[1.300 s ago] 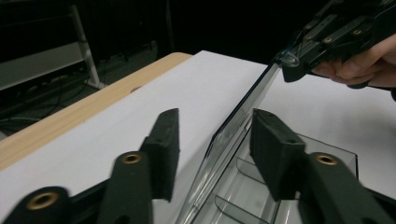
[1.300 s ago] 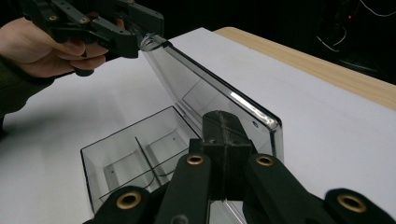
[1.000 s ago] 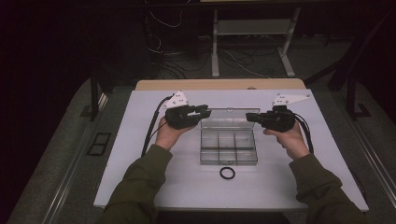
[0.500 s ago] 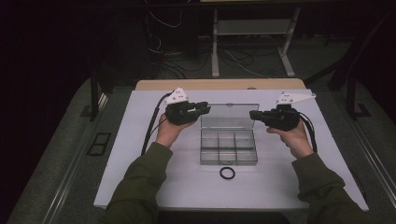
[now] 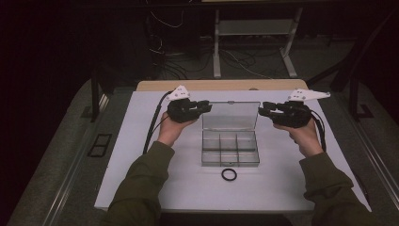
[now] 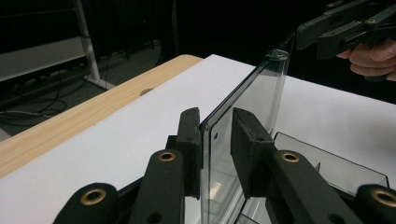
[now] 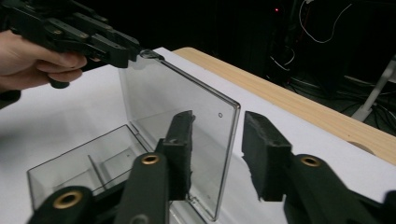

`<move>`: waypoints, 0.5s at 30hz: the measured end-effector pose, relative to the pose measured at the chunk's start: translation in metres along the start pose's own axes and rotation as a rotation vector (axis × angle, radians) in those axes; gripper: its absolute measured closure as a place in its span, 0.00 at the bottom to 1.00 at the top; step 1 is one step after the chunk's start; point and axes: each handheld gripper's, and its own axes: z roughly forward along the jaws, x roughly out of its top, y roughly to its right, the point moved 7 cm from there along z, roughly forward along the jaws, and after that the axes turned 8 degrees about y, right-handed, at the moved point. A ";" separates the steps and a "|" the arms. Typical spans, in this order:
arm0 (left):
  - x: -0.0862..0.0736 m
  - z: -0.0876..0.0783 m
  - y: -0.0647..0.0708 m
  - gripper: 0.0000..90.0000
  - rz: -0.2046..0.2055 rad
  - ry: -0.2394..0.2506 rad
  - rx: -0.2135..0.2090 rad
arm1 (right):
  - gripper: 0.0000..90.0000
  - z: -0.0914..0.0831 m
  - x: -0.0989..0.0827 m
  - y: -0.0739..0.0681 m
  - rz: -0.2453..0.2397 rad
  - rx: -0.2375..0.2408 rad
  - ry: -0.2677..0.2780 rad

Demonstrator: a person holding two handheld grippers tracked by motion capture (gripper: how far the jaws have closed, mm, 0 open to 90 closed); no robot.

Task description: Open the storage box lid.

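Dark workroom, cables and a shelf frame behind; inventory follows, largest first.

White table: wooden strip along its far edge.

Clear compartment box: centre of table, six cells, all empty as far as I can see.

Lid: hinged at the box's far side, standing upright, so opening looks done.

My left gripper: at the lid's left edge, jaws narrow, one pad touching the pane, the other just off it; more a steadying than a clamp.

My right gripper: jaws have just been opening; they straddle the lid's right edge without pressing.

Black ring: on the table just in front of the box. Not yet put inside; I judge that remains.
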 end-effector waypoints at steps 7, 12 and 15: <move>0.001 0.002 -0.004 0.80 -0.004 -0.020 0.003 | 0.60 0.019 0.000 0.011 0.016 0.025 0.020; 0.001 0.005 -0.007 0.79 -0.008 -0.026 0.012 | 0.61 0.032 0.001 0.014 0.017 0.056 0.023; 0.000 0.005 -0.008 0.78 -0.012 -0.027 0.016 | 0.65 0.038 0.000 0.014 0.010 0.056 0.006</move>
